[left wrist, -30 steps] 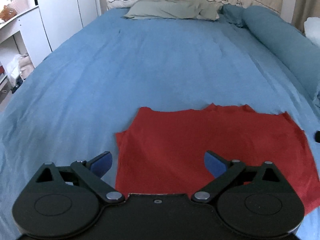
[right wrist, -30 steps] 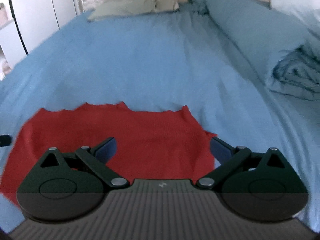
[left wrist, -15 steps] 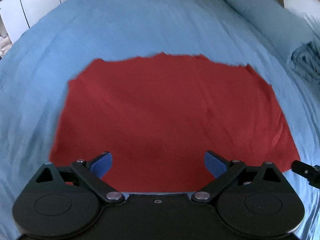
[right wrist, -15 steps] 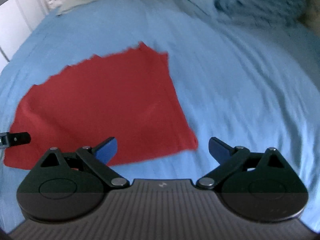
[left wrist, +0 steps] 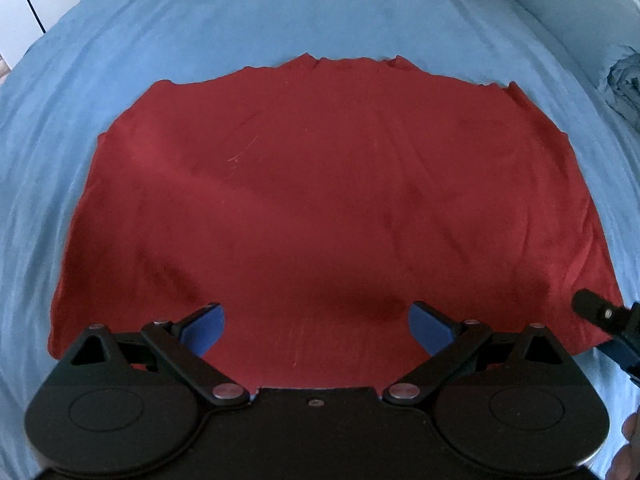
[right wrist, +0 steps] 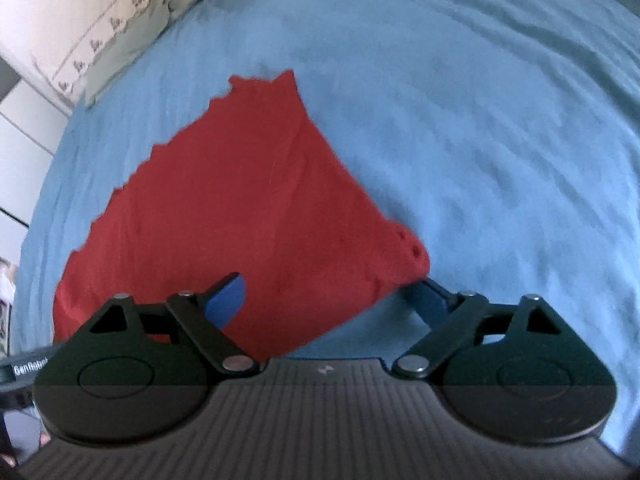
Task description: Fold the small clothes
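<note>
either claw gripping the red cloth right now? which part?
Neither. The left claw is open above the red cloth's near edge. The right claw is open, straddling its near right corner, not closed on it.

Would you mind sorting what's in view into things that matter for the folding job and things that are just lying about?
Part of the job:
- red cloth, spread flat on the blue bed sheet
- left gripper, open over its near edge
- right gripper, open at the near right corner

Just lying about:
- pillow at the head of the bed
- bunched blue duvet
</note>
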The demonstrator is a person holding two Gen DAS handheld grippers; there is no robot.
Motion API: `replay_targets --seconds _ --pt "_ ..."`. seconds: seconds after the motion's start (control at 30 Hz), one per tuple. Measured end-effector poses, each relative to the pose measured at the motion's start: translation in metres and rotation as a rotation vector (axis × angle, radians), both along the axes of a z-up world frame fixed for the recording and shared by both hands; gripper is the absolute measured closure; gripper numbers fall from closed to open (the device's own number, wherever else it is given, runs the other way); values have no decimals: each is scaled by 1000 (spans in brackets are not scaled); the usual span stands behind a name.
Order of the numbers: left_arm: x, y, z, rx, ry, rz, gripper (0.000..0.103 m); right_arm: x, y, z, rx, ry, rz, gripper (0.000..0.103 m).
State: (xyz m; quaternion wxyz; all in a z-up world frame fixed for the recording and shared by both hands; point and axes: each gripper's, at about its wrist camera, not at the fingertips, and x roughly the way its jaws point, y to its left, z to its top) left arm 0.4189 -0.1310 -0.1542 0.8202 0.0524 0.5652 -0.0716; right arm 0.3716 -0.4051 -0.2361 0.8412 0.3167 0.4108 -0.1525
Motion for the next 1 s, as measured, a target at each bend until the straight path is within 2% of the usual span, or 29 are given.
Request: replay_targets --seconds 0.1,0.23,0.4,0.47,0.53,0.63,0.73,0.8,0.93,1.0 --pt "0 1 5 -3 3 -2 3 -2 -8 -2 39 -18 -39 7" --pt "4 -3 7 -22 6 -6 3 -13 -11 -3 60 -32 -69 21" --pt "16 -6 6 11 -22 -14 3 -13 -25 -11 115 -79 -123 25" --pt "25 -4 3 18 -33 6 3 -6 -30 -11 113 -90 -114 32" --pt "35 -2 -1 29 -33 27 3 1 -32 -10 105 -91 -96 54" --pt "49 0 -13 51 -21 51 3 5 -34 -4 91 -77 -79 68" --pt "57 1 -28 53 6 45 0 9 -27 13 43 -84 -52 75" --pt "59 1 -32 56 4 26 0 13 -20 29 24 -106 -29 76" --pt "63 15 -18 39 39 4 1 40 12 75 -2 -199 65 77" --pt "61 32 -6 59 11 -4 2 64 39 97 -12 -250 154 77"
